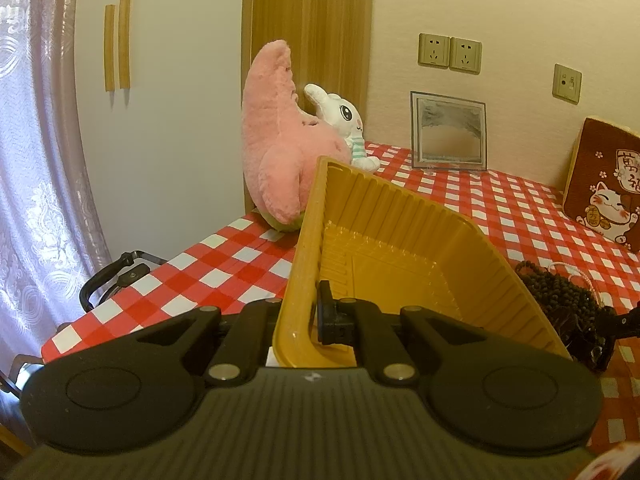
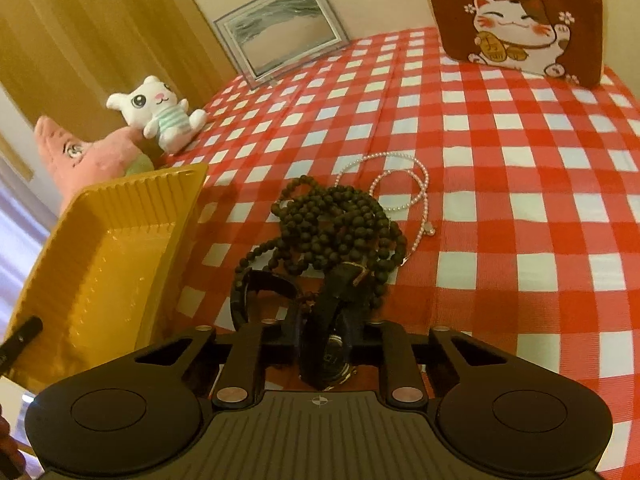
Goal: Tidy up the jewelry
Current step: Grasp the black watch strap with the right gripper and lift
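The shallow yellow ribbed plastic tray [image 1: 400, 240] is sitting tilted, its near rim raised off the red-and-white checked cloth [image 2: 500, 168] covering the desk, and nothing is lying inside it (its ridged floor is showing bare in both views). The left hand-held gripper [image 1: 308, 320] is pinching the tray's near wall, one finger inside and the other hidden behind the rim, jaws drawn fully together on the thin plastic. Just beside the tray, to its right, a heap of dark brown wooden bead strands [image 2: 340, 228] is resting on the cloth, with a thin pale pink bead necklace [image 2: 404, 184] looping out from behind it and touching it. The right hand-held gripper [image 2: 326, 340] is pointing down at the near edge of that heap, its jaws closing narrowly around a dark wristwatch with a black strap [image 2: 332, 344]; the strap is running up between the fingers toward the beads. Farther back on the desk a pink plush star [image 1: 276, 148] and a small white plush cat in a striped shirt [image 2: 160, 112] are leaning together, a silver-framed sand picture [image 1: 448, 132] is standing against the cream wall, and a dark red cushion printed with a lucky cat [image 2: 516, 20] is standing to the right.
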`<action>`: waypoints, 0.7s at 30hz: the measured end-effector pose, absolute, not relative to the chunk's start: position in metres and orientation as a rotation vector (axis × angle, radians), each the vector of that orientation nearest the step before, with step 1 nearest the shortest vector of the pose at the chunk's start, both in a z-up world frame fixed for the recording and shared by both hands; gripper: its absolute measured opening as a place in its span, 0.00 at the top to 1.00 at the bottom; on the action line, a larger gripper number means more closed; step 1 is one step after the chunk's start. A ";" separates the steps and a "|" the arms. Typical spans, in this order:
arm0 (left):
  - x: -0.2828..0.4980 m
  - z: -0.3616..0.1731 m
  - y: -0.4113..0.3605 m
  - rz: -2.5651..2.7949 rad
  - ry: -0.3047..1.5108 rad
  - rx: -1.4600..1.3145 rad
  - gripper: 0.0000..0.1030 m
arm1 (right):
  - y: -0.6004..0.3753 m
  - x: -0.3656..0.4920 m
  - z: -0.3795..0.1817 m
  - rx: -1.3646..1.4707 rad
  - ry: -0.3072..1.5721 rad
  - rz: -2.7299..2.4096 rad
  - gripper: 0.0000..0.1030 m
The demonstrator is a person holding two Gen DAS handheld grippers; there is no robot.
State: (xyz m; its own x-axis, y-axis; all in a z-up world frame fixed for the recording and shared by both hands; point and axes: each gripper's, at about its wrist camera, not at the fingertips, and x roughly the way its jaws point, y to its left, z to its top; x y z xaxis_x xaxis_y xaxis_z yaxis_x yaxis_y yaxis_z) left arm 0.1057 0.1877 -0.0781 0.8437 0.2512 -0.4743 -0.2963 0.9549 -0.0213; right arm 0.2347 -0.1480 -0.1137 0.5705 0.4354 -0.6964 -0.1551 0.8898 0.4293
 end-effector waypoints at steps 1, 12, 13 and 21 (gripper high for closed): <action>0.106 -0.078 0.188 0.290 0.488 -0.095 0.95 | -0.149 0.234 -0.114 0.341 0.897 0.361 0.85; 0.110 -0.080 0.188 0.297 0.492 -0.088 0.94 | -0.137 0.217 -0.094 0.160 0.780 0.397 0.89; 0.111 -0.080 0.188 0.298 0.494 -0.087 0.94 | -0.136 0.216 -0.092 0.150 0.773 0.401 0.89; 0.114 -0.080 0.187 0.302 0.499 -0.085 0.94 | -0.119 0.208 -0.059 0.107 0.680 0.521 0.89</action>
